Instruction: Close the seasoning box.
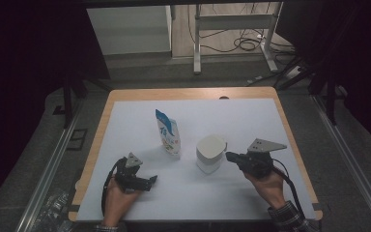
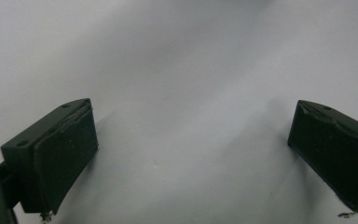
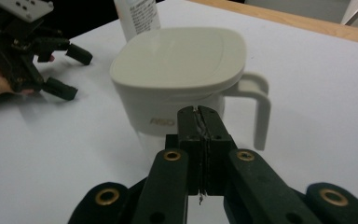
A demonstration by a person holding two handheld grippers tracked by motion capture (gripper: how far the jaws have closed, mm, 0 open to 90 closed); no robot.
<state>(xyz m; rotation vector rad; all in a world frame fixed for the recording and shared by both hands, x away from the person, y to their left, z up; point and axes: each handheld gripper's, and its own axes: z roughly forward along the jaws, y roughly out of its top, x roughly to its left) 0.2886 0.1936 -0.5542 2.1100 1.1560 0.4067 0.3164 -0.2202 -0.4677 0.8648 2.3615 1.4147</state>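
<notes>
— Beside the pouch (image 1: 168,132), just to its right on the white table cover (image 1: 251,121), what is that pale thing?

— One lidded jug (image 3: 186,79), cream-white and smooth like plastic. Its body is squarish with rounded corners, the flat lid (image 3: 179,56) has the same soft square outline, and a looped handle (image 3: 256,105) sticks out from one side. Faint grey lettering sits low on the wall that faces the right gripper's camera.

— And the pouch itself?

— One as well, standing upright, white with a blue top corner and blue print, flat-sided and glossy like foil or plastic film.

— How do the grippers stand?

— Two of them, black and angular, each with a grey three-cornered plate on top. The right gripper (image 3: 200,112), on the far side of the jug from the pouch, has its jaws pressed together with nothing between them; the tips point at the jug's wall, close to it, though I cannot tell whether they touch. The left gripper (image 1: 150,180) lies below the pouch, nearer the person, jaws wide apart over bare cover.

— The table?

— Wooden edge (image 1: 193,93), matte white cover over most of it.
</notes>
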